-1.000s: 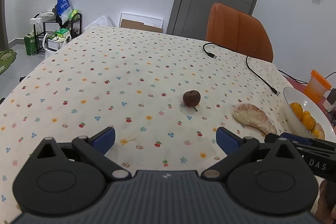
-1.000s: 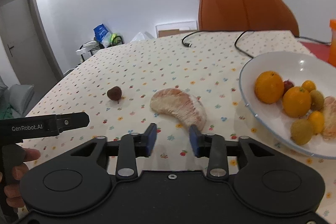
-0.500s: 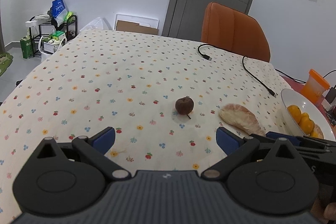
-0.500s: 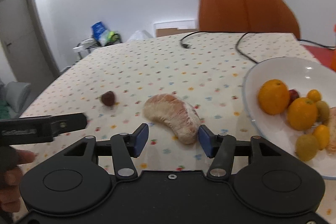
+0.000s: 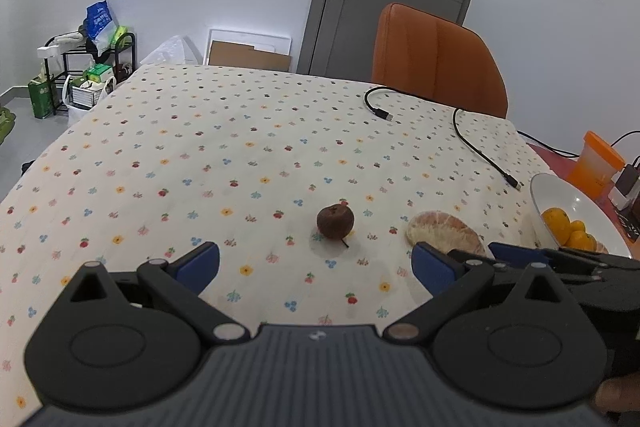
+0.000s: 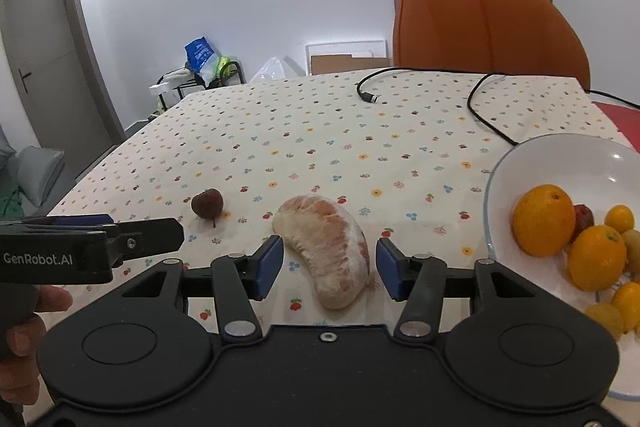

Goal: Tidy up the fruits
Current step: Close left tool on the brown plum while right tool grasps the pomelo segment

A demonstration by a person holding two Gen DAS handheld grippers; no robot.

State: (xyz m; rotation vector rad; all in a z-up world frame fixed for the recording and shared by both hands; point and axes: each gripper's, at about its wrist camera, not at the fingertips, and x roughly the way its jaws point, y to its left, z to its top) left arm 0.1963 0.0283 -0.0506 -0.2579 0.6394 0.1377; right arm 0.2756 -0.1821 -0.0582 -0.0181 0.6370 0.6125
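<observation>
A peeled pomelo segment [image 6: 332, 247] lies on the flowered tablecloth, and its near half sits between the blue pads of my right gripper [image 6: 330, 259]. The jaws stand open, with a gap on each side of the segment. A small dark wrinkled fruit [image 5: 335, 221] with a stem rests just ahead of my left gripper [image 5: 316, 263], whose jaws are wide open and hold nothing. The white bowl [image 6: 494, 187] at the right holds oranges [image 6: 544, 220] and several smaller fruits. The pomelo segment [image 5: 444, 231] also shows in the left wrist view, partly behind the right gripper [image 5: 560, 263].
A black USB cable [image 5: 476, 151] trails across the far right of the table. An orange chair [image 5: 436, 59] stands behind it. An orange-lidded container [image 5: 598, 163] sits past the bowl [image 5: 560, 191]. The left gripper [image 6: 100, 233] reaches in from the left toward the dark fruit [image 6: 207, 202].
The right gripper's jaws have widened and moved forward, so the pomelo segment now lies between the pads. The dark fruit has drawn nearer to the left gripper's fingers.
</observation>
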